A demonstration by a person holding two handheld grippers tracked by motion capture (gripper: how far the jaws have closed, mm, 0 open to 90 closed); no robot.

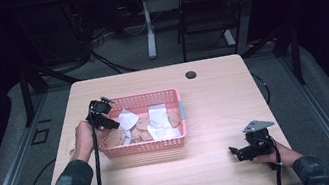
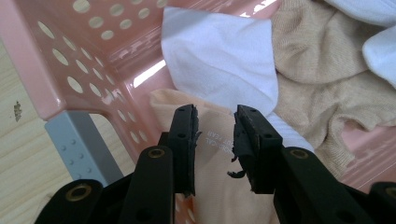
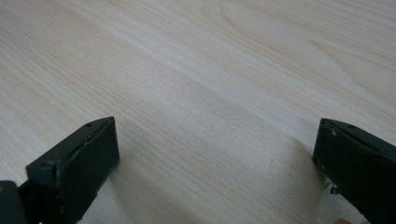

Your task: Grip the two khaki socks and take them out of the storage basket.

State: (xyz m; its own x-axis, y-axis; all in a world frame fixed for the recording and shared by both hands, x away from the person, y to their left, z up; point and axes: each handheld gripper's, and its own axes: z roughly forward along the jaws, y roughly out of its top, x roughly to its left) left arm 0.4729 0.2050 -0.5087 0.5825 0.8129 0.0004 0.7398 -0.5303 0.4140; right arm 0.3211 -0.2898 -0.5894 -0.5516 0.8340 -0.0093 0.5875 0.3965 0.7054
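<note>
Left gripper [image 2: 215,140] is down inside the pink basket [image 1: 181,143] at its left end, jaws parted with a narrow gap and nothing pinched yet; a peach sock [image 2: 219,186] with small printed lettering lies right under and between the fingers [image 2: 184,135], so my read is this is the pick target and the jaws are lined up to straddle a fold of it. Just beyond the fingertips sits a white sock [image 2: 219,56]; past that and off to the side of the far finger is a tan sock [image 2: 317,70], partly overlapped by more white fabric; pile is loose and layered, which is probably why the approach comes in steep at the corner, where the peach piece is exposed on top. Basket wall and its grey corner post [image 2: 79,140] sit close outside the near finger, so little room to open wider on that side; risk is snagging the perforated wall or nipping two layers at once. Right gripper [image 1: 248,151] rests low over bare table [image 3: 210,70], well apart from the basket, fingers spread wide and empty; nothing between or ahead of them but wood grain; looks parked, likely leaving clear table as a drop zone or waiting to take a handoff. From the high view the socks [image 1: 150,125] all sit inside the basket, none out on the table, so sorting or unloading looks barely started; next move, as I judge it, is close on the peach fabric and lift straight up clear of the rim.
</note>
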